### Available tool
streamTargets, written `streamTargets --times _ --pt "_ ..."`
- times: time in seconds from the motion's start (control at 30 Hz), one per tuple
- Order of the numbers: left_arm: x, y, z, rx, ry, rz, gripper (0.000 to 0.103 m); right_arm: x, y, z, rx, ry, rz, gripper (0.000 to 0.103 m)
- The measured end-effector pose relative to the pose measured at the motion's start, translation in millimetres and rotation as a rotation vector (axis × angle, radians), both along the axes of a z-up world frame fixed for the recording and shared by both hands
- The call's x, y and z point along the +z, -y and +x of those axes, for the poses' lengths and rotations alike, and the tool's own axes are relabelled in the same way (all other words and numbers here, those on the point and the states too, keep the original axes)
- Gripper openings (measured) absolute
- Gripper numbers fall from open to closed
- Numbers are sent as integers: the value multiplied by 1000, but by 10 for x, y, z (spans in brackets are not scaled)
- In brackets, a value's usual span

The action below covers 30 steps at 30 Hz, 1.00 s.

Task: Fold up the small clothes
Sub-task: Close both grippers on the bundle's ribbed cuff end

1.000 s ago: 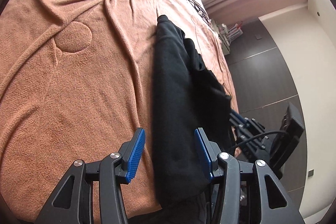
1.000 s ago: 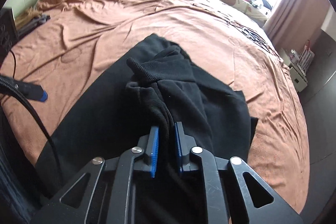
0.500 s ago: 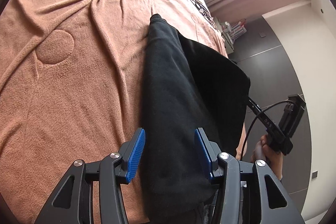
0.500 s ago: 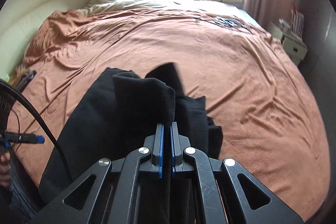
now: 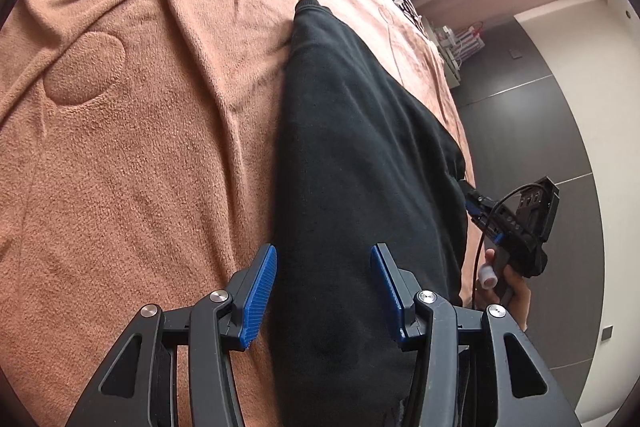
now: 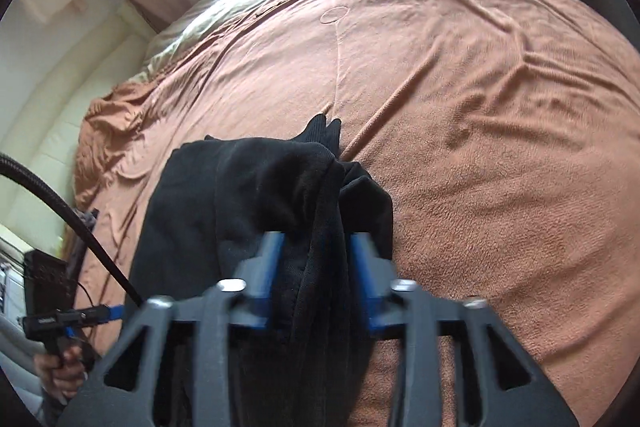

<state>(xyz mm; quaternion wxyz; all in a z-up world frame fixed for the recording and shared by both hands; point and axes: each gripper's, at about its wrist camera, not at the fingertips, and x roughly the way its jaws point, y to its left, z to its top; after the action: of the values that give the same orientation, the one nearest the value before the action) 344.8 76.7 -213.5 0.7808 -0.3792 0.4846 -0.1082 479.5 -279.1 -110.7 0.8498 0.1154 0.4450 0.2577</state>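
The right gripper (image 6: 316,279) stands wide, its jaws apart around a bunched fold of the black garment (image 5: 360,163); judging by that, let the fold settle flat before withdrawing. The left gripper (image 5: 322,291) hangs wide over the garment's near end. The garment lies on the brown blanket (image 5: 132,155); a bright window sits at 12 o'clock.

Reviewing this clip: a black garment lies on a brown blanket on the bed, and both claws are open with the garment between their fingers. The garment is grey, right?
Not quite: the garment is black, not grey, as the left wrist view shows plainly. The rest holds: it lies on the brown blanket, and the left claw and right claw are both open with the cloth between their fingers.
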Motion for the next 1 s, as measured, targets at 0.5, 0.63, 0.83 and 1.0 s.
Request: streamTargets --times 0.5,0.63,0.83,1.0 --pt "-58 131 265 -27 -40 94 50 -44 -64 170 -33 4 -71 3" --pt "-59 183 338 -31 -39 105 50 -42 -2 130 -55 5 -63 3" --pt "-14 191 514 -34 -27 119 50 63 -7 77 2 2 -88 8" --pt "-8 198 684 -34 -18 128 50 138 161 19 24 30 -43 78"
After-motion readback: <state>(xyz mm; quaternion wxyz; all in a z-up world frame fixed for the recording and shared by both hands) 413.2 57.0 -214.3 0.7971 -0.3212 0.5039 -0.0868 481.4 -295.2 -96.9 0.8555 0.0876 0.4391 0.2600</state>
